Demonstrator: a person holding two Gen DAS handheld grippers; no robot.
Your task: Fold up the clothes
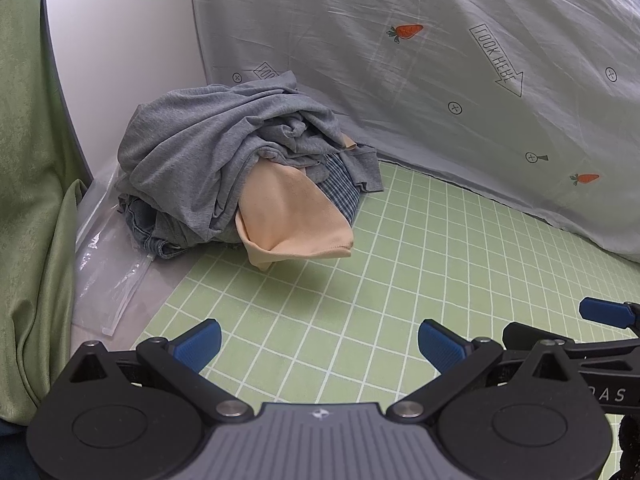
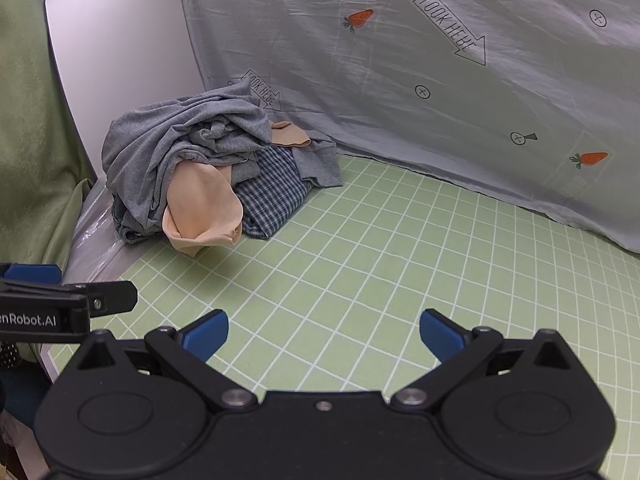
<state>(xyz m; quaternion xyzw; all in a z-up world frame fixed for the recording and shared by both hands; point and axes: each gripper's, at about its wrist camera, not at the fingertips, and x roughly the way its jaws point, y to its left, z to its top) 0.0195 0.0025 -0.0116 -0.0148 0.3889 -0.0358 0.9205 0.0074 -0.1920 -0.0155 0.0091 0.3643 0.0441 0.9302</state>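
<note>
Nearest the left wrist camera, the left gripper (image 1: 319, 346) hangs over the green grid mat (image 1: 360, 280) with its two blue-padded fingers (image 1: 198, 345) spread wide apart and nothing between them. Just to its right in that view, part of the other tool shows at the frame edge. From the right wrist camera, the right gripper (image 2: 324, 336) is likewise held over the mat (image 2: 360, 260), its blue pads (image 2: 442, 336) well apart and empty; the left tool's side, with white lettering on black, pokes in from the left edge of that view. The two tools sit side by side, near each other, both aimed toward the far left corner.

Beyond the bare stretch of mat lies the pile of clothes (image 1: 224, 168), unfolded and heaped at the mat's far left corner, well apart from both tools. A gray shirt (image 1: 192, 148) drapes over the top of the heap. A peach garment (image 1: 288, 216) spills out of the front toward the cameras, its hem touching the mat. A blue checked cloth (image 2: 272, 192) shows under the gray one on the right side, and a bit of denim (image 1: 144, 220) peeks out low on the left. A clear plastic bag (image 1: 108, 280) lies beside the pile, off the mat's left edge.

Behind the pile hangs a pale sheet (image 1: 440, 80) printed with carrots and arrows, next to a white panel (image 1: 120, 40). A green curtain (image 1: 32, 160) fills the far left.
</note>
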